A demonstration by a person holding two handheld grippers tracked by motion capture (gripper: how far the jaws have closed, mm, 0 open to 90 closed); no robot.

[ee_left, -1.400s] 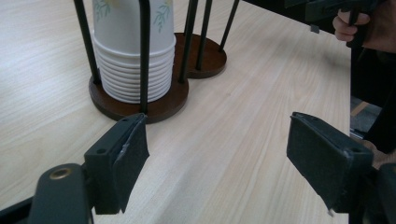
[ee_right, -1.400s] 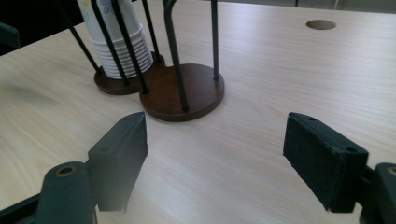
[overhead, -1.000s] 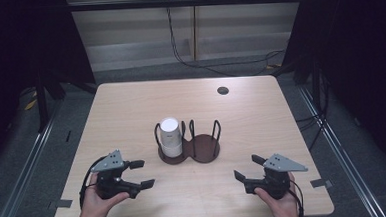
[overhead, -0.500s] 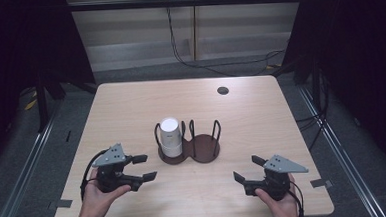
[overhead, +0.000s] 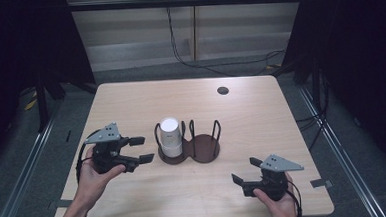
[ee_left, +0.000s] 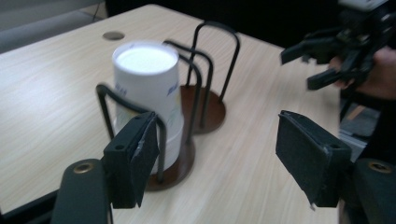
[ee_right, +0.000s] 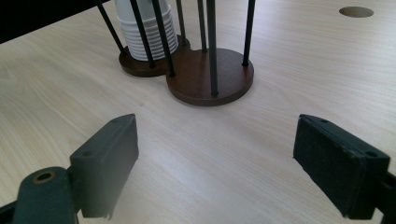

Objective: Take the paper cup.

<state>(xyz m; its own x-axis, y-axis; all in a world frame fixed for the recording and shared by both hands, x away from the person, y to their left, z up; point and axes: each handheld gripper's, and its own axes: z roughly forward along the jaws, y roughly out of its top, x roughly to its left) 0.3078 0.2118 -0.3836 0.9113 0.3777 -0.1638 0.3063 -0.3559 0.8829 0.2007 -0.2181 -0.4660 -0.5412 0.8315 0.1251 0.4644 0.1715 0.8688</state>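
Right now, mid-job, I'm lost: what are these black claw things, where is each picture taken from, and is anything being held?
A person at a wooden table holds a hand tool with two black jaws in each hand. The high view looks down from above the person's side: the left gripper is at the left, the right gripper at the lower right. The other two pictures come from cameras riding on those tools, looking out along their own jaws.

On the table stands a dark double cup holder with wire hoops. Its left ring holds a stack of white paper cups, set upside down; its right ring is empty. Farther back is a small round hole in the tabletop.

Nothing is held. Both grippers are open with nothing between the jaws. The left one's jaws have just been opening, close to the cups.
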